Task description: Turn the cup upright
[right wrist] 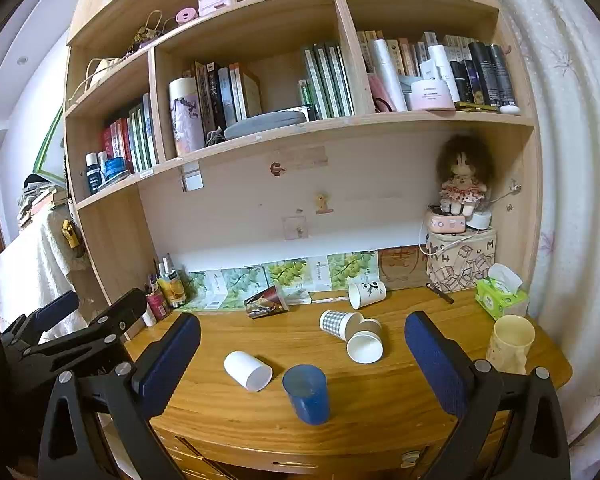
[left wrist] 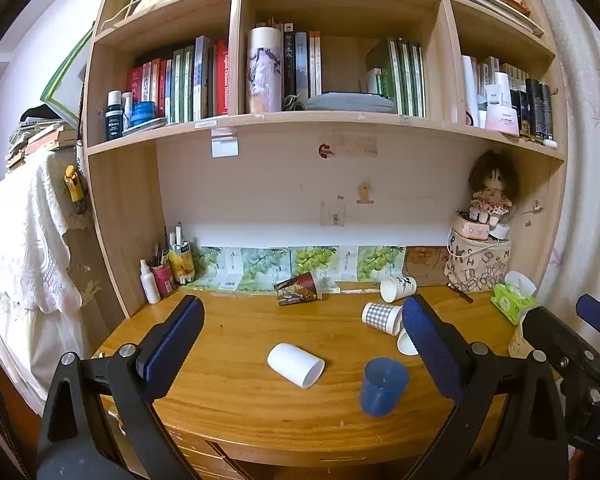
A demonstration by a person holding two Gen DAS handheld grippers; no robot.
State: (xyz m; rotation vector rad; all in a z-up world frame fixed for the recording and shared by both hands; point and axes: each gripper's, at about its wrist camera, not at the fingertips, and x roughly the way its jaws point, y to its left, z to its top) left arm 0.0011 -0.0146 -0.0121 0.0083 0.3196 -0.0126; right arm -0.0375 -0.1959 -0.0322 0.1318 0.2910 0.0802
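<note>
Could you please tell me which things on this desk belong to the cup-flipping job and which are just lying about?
Job:
white cup, on its side
checked cup, on its side
dark patterned cup, on its side
left tongs and right tongs, both open

Lying about:
tissue pack
doll
books

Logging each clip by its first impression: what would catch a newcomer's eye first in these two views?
Cups scattered over the wooden desk: a blue cup stands upright near the front edge, with a white cup on its side just left of it. Behind lie a checked cup and more tipped paper cups, and a cream cup stands at the right edge. Both tongs, left and right, hang open, holding nothing.
</note>
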